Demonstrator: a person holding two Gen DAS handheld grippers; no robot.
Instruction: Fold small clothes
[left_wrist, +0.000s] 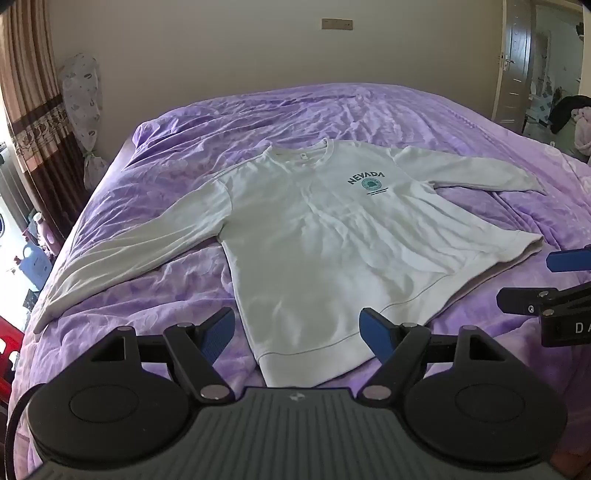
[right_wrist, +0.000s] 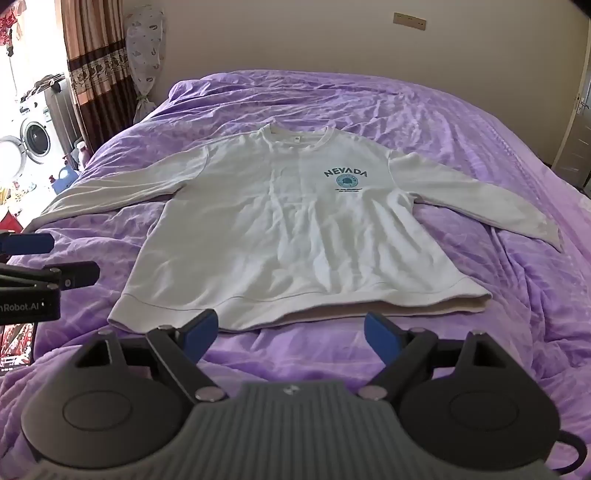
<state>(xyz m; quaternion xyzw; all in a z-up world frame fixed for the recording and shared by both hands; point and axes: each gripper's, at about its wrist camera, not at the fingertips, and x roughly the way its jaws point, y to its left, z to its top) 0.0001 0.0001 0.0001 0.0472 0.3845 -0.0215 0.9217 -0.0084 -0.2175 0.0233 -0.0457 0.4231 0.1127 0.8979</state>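
On the bed, sweatshirt collar points away.

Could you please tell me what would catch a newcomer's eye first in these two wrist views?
A white sweatshirt printed NEVADA lies flat, face up, sleeves spread, in the middle of a rumpled purple bedspread. Both the left gripper and the right gripper hover open near its hem, holding nothing. A washing machine stands beyond the curtain at far left.

White sweatshirt flat, sleeves out

Home bedroom: purple-covered bed, curtain, washing machine.
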